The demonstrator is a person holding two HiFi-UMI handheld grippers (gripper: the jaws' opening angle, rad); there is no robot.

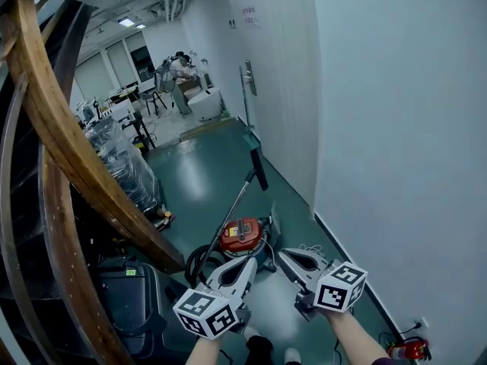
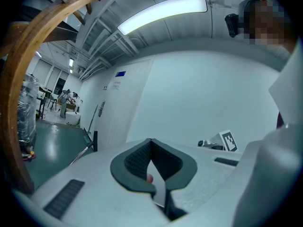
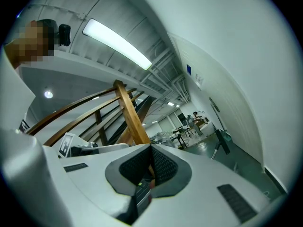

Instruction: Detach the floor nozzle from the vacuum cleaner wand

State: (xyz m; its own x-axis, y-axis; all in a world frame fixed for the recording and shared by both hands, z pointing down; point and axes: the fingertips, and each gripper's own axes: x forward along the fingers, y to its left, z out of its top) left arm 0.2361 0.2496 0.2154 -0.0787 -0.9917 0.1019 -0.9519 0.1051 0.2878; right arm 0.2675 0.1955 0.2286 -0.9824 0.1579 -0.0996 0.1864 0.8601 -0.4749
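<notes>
A red canister vacuum sits on the green floor just beyond my grippers. Its thin wand slants up and away to a flat black piece, apparently the floor nozzle, close to the white wall. The wand and black piece show small in the left gripper view, and the same black piece shows in the right gripper view. My left gripper and right gripper are side by side, both shut with nothing in them, short of the vacuum.
A curved wooden stair railing fills the left. Plastic-wrapped goods and a black bin stand under it. The white wall runs along the right, with a red fire extinguisher at its foot. People work far down the hall.
</notes>
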